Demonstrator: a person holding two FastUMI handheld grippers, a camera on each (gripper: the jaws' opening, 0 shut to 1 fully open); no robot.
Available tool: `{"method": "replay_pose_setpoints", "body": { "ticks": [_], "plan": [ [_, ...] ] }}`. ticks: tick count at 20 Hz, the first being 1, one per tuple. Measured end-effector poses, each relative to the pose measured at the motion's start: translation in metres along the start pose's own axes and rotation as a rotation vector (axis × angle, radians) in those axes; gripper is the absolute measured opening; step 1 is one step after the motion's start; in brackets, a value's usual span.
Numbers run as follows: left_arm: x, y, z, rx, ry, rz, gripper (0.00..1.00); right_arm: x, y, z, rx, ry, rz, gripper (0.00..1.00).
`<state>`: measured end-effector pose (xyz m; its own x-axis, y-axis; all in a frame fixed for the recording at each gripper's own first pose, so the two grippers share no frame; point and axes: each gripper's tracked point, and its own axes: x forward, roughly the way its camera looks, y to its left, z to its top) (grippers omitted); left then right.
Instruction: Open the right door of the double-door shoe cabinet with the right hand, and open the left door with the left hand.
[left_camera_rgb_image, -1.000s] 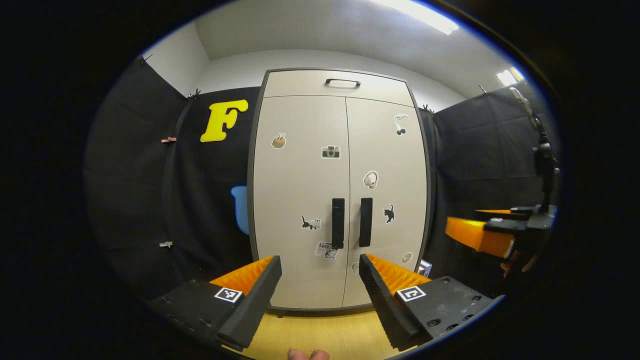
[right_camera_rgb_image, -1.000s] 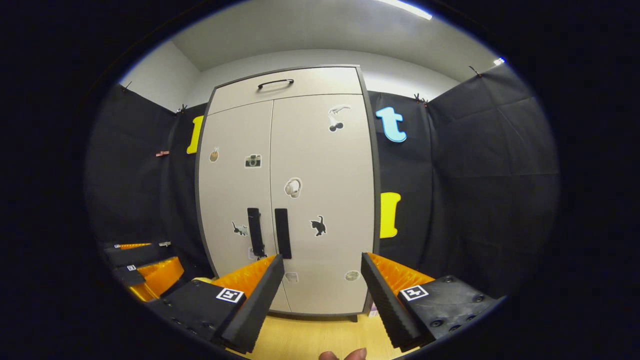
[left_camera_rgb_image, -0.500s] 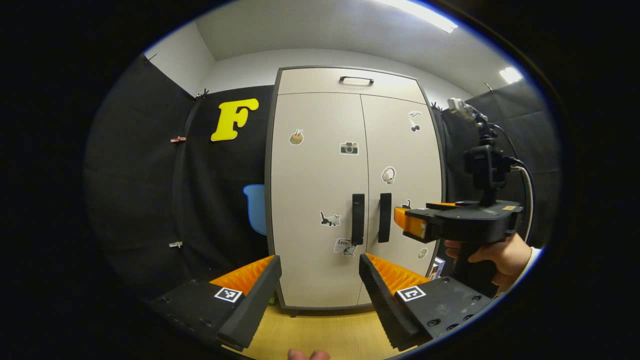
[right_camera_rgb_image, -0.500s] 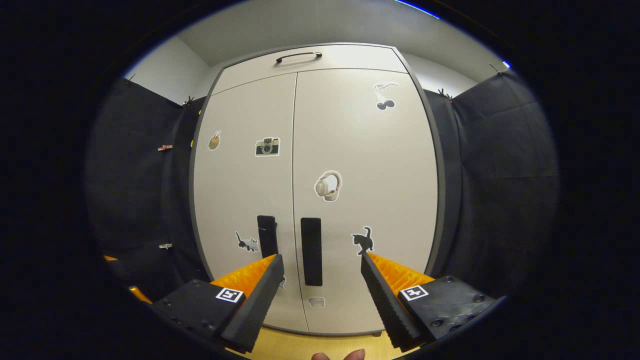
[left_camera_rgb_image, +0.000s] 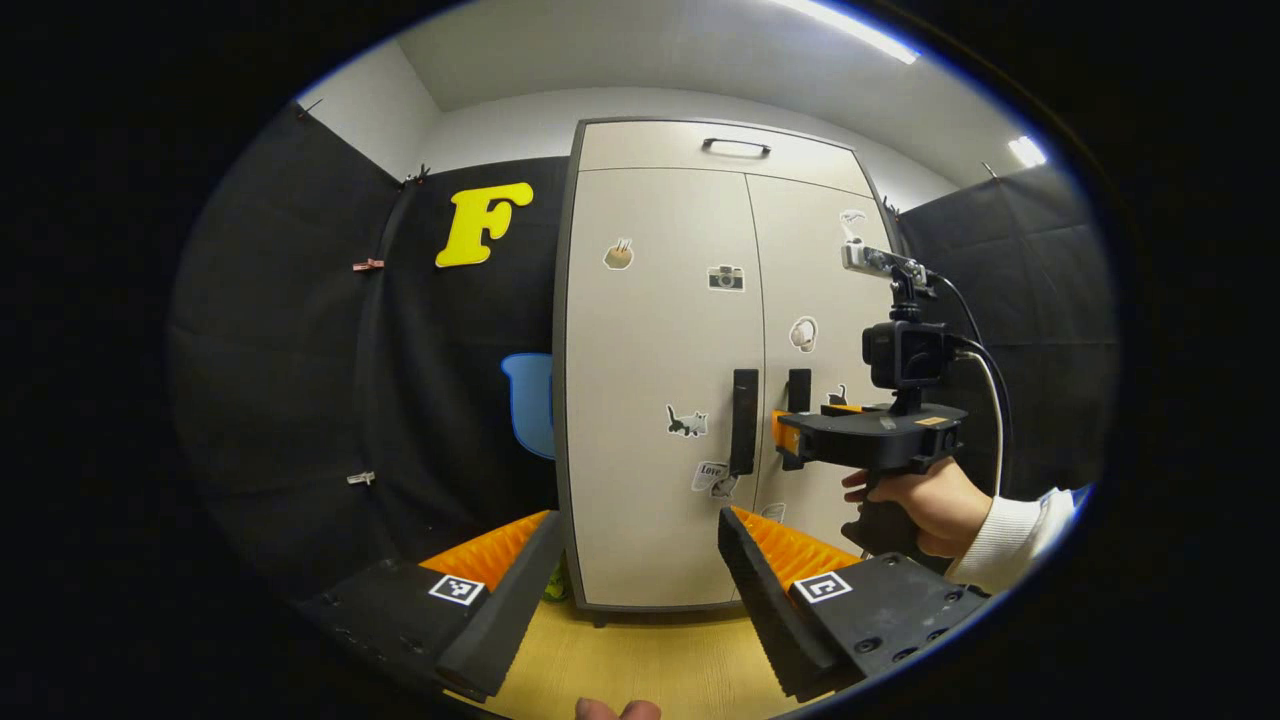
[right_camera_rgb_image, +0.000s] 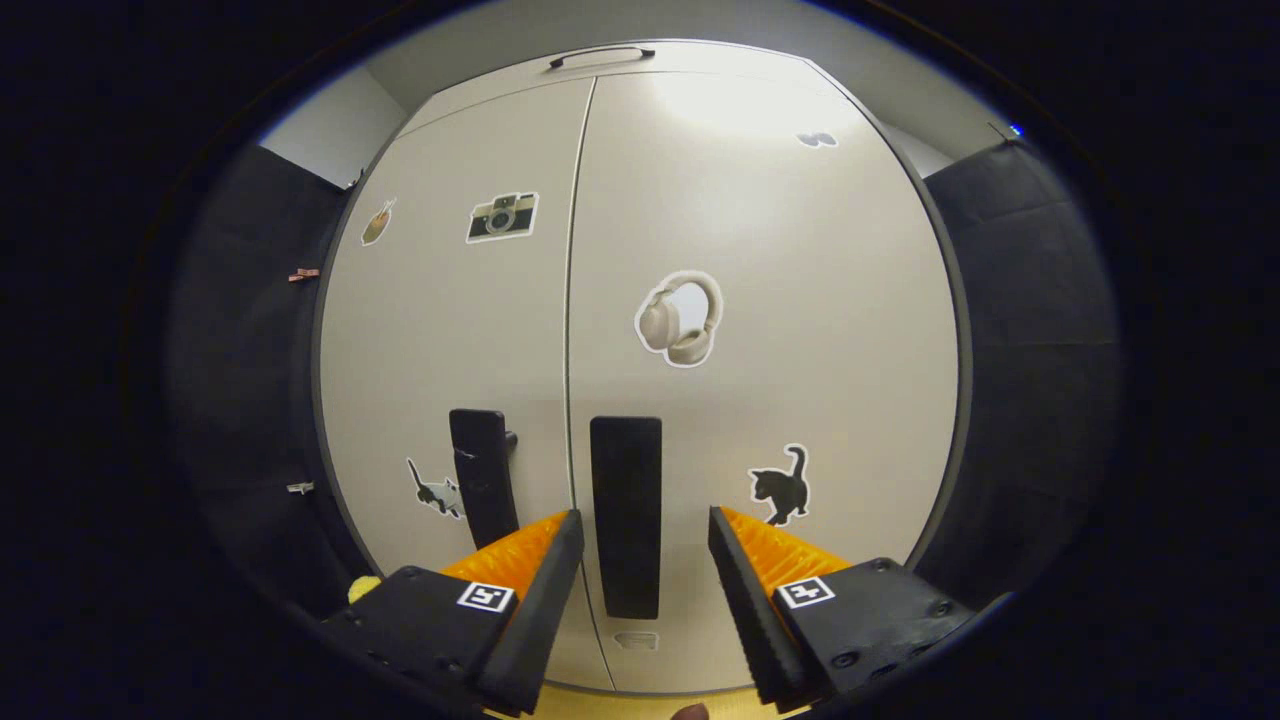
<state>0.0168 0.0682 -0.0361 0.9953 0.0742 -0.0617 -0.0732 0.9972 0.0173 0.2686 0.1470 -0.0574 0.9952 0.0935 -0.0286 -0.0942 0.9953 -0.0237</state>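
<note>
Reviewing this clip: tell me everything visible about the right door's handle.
The right door handle is a flat, matte black vertical bar beside the centre seam, low on the closed right door, paired with the left door's handle. In the right gripper view it stands upright between the open jaws of the right gripper, which frame it without touching. It looks like plastic or painted metal.

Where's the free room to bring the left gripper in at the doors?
Free: the left door face between its hinge edge and the left handle. Crowded: past the right handle, where the right gripper straddles it, jaws open.
</note>
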Motion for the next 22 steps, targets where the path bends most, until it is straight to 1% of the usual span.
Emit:
{"method": "replay_pose_setpoints", "body": {
  "ticks": [1,2,3,5,6,7,8,9,10,13,14,16,18,22],
  "plan": [
    [0.0,0.002,-0.001,-0.004,0.001,0.007,0.96,0.004,0.001,-0.005,0.004,0.014,0.008,0.71],
    [0.0,0.004,-0.001,-0.007,0.002,0.014,0.96,0.007,0.003,-0.012,0.014,0.043,0.006,0.51],
    [0.0,0.005,-0.002,-0.007,0.003,0.02,0.96,0.008,0.003,-0.008,0.017,0.013,-0.002,0.46],
    [0.0,0.006,-0.004,-0.006,0.007,0.027,0.96,0.003,0.003,-0.006,-0.002,0.001,-0.006,0.42],
    [0.0,0.006,-0.005,-0.007,0.008,0.027,0.96,0.01,0.005,-0.008,0.001,-0.005,-0.011,0.35],
    [-0.001,0.006,-0.006,-0.009,0.012,0.028,0.96,0.009,0.005,-0.008,0.006,-0.006,-0.017,0.35],
    [-0.002,0.006,-0.007,-0.012,0.015,0.029,0.96,0.009,0.005,-0.008,0.001,-0.007,-0.02,0.3],
    [-0.005,0.005,-0.009,-0.015,0.019,0.031,0.96,0.009,0.004,-0.008,0.001,-0.003,-0.02,0.29],
    [-0.006,0.005,-0.009,-0.02,0.021,0.032,0.96,0.009,0.004,-0.008,0.009,-0.002,-0.025,0.23],
    [-0.016,0.004,-0.008,-0.025,0.019,0.038,0.96,0.01,0.004,-0.01,0.049,0.019,-0.025,0.23],
    [-0.018,0.005,-0.006,-0.022,0.017,0.043,0.96,0.008,0.003,-0.011,0.042,0.034,-0.023,0.17],
    [-0.023,0.004,-0.003,-0.02,0.011,0.05,0.96,0.002,0.004,-0.009,0.031,0.042,-0.012,0.17],
    [-0.028,0.004,0.001,-0.018,0.002,0.056,0.96,-0.008,0.003,-0.007,0.05,0.043,0.006,0.17],
    [-0.04,0.0,0.003,-0.009,0.0,0.063,0.97,-0.042,-0.003,-0.004,0.071,0.035,0.048,0.17]
  ]
}}
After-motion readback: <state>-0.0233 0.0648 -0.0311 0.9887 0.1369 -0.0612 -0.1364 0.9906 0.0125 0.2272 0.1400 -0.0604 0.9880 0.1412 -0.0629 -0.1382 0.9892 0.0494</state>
